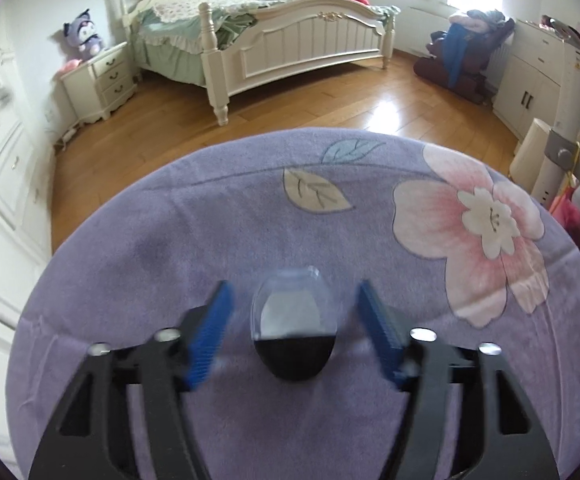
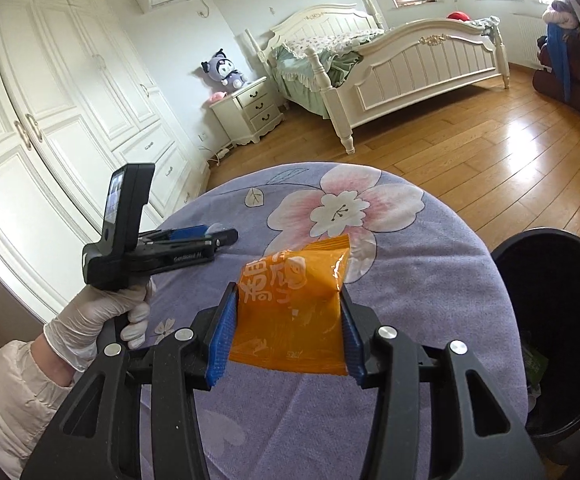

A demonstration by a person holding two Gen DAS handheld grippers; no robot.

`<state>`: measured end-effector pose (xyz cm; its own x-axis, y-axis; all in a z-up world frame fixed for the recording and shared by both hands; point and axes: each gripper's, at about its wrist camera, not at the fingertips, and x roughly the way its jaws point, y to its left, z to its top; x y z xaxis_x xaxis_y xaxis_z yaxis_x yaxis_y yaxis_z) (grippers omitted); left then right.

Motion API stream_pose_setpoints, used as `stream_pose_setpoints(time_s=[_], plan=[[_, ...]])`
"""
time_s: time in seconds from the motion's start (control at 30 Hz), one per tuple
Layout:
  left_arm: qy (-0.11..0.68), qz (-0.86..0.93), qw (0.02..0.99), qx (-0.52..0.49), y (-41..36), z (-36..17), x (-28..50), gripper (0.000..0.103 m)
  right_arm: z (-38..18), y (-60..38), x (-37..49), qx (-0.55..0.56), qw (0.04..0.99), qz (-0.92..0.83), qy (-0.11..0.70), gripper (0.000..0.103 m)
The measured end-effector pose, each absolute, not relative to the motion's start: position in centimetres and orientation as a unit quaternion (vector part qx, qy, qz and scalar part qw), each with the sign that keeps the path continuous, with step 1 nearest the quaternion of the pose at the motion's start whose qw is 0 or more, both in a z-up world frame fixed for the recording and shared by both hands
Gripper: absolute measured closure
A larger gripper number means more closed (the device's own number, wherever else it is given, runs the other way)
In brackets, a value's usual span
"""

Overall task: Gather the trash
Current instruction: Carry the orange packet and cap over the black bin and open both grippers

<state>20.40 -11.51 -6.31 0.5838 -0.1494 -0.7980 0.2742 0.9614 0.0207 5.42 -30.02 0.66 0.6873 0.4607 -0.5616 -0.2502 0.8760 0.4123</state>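
In the left wrist view a small clear plastic cup [image 1: 294, 322] with dark contents lies on the purple floral tablecloth [image 1: 170, 240]. My left gripper [image 1: 293, 300] is open, its blue pads on either side of the cup, apart from it. In the right wrist view my right gripper [image 2: 288, 300] is shut on an orange snack wrapper [image 2: 294, 312], held just above the tablecloth [image 2: 430, 260]. The left gripper [image 2: 222, 236] also shows there at the table's left edge, in a gloved hand.
A black trash bin [image 2: 550, 320] stands at the table's right side, with some trash inside. Beyond the table are wooden floor [image 1: 330, 108], a white bed [image 1: 290, 44], a nightstand [image 1: 102, 80], wardrobes [image 2: 50, 120] on the left and a white cabinet [image 1: 530, 80] on the right.
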Motion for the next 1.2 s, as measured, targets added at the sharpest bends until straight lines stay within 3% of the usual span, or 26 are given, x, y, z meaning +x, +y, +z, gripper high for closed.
stream_pose_setpoints(time_s=[0.13, 0.23, 0.3, 0.67, 0.9, 1.2], plan=[[0.437, -0.126, 0.888, 0.065, -10.2, -6.5, 18.7, 0.027, 0.7, -29.8, 5.2, 0.155, 0.905, 0.194, 0.345, 0.056], [0.431, -0.121, 0.893, 0.058, -9.6, -6.3, 18.4, 0.044, 0.7, -29.5, 4.9, 0.155, 0.906, 0.192, 0.344, 0.056], [0.427, -0.113, 0.895, 0.055, -9.2, -6.3, 18.7, 0.062, 0.8, -29.3, 4.7, 0.152, 0.906, 0.191, 0.345, 0.056], [0.402, -0.18, 0.898, 0.013, -12.3, -3.5, 14.2, 0.062, 1.8, -32.0, 4.1, 0.156, 0.925, 0.152, 0.313, 0.058], [0.376, -0.315, 0.87, -0.039, -22.3, 0.7, 10.9, 0.062, 4.2, -38.8, 5.0, 0.132, 0.956, 0.049, 0.256, 0.058], [0.408, -0.44, 0.797, -0.068, -34.3, -1.6, 11.0, 0.062, 2.3, -46.9, 7.1, 0.119, 0.954, -0.054, 0.271, 0.058]])
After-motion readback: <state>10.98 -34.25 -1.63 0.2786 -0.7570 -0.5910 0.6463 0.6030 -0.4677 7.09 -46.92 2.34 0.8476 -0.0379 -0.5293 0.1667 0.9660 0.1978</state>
